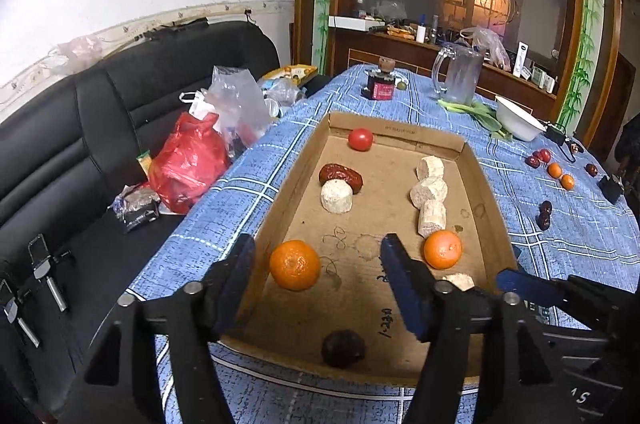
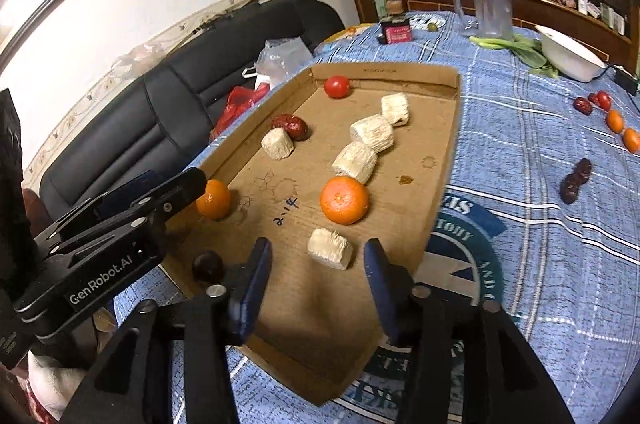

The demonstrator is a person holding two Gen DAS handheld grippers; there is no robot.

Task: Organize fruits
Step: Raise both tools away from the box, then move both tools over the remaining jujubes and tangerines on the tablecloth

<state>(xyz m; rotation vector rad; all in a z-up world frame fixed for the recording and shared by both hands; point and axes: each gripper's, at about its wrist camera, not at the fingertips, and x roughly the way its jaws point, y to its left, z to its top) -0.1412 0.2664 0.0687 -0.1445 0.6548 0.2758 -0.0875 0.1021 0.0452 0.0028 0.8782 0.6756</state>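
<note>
Tray (image 1: 404, 132) of worn cardboard holds two glossy oranges (image 1: 295, 265), tomato (image 1: 360, 139), wrinkled date (image 1: 340, 176); left tongs (image 1: 316, 282) and right tongs (image 2: 316, 270) both spread, gripping nothing.

Oranges in tray (image 1: 295, 265): 2
Corn pieces (image 1: 337, 196): 5
Tomatoes in tray (image 1: 360, 139): 1
Red dates in tray (image 1: 340, 176): 1

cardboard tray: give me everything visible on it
The cardboard tray is a shallow brown open box with low folded walls, stained, with handwritten ink marks on its floor. It lies flat on the blue plaid tablecloth. Inside lie two oranges, a tomato, red dates, a dark round fruit and pale cylindrical pieces. Both open grippers hover at its near end.
</note>
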